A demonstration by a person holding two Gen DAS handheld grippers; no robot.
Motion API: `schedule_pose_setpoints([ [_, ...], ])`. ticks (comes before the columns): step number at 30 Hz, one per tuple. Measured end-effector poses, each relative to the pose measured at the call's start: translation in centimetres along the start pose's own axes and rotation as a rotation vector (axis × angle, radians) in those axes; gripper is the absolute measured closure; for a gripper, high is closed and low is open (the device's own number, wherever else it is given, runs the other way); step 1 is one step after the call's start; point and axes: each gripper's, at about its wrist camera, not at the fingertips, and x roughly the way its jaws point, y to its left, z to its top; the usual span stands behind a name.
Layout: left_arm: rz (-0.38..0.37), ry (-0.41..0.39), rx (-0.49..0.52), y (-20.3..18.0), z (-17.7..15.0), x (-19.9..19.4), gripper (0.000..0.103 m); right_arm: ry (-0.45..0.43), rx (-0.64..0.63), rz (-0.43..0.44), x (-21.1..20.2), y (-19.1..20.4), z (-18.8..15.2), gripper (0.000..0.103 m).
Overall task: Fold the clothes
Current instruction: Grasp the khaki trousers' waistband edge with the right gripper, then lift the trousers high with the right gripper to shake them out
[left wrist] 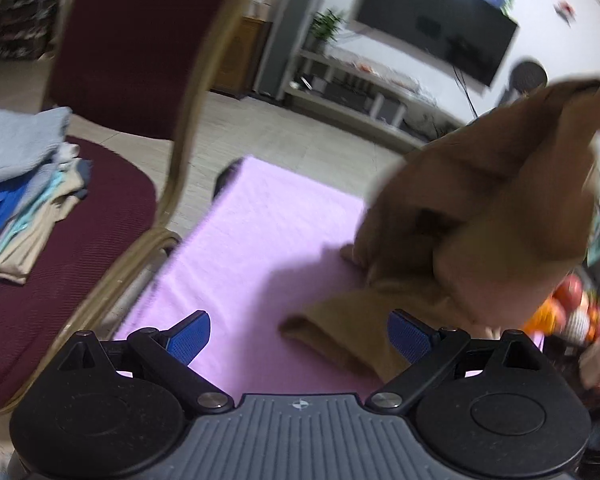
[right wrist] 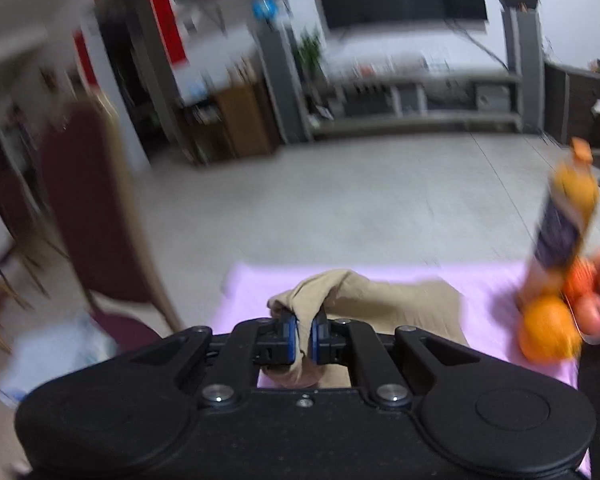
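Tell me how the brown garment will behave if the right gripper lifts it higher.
Probably floppy: the brown garment hangs in folds from the right gripper. Likely light, since one pinch holds it. Its lower end trails on the pink cloth and may drag.

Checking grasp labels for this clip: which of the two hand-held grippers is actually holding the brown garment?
The right hand-held gripper: its blue pads pinch the brown garment. The left hand-held gripper is wide open, holding nothing.

No legible text; bottle (right wrist: 565,220) label blurred.
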Motion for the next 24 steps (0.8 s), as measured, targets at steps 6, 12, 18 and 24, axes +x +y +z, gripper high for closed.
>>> schedule_pose_setpoints([
  [6, 0.007, -0.052, -0.099, 2.9, 1.4, -1.4, 0.007, -0.095, -0.041, 0.019, -2.9, 6.5, 6.1, 0.096],
  [12, 0.018, -0.072, -0.115, 4.3, 2.0, -1.4, 0.007, -0.297, 0.004, 0.080, -5.8, 11.0, 11.7, 0.097],
  [18, 0.011, -0.100, -0.125, 4.7, 2.1, -2.0, 0.007, -0.543, 0.064, 0.117, -13.1, 8.3, 13.6, 0.096],
  [24, 0.035, -0.131, -0.077, 4.0, 1.8, -2.7, 0.007, -0.367, 0.177, -0.057, -12.7, -3.9, 8.7, 0.096],
])
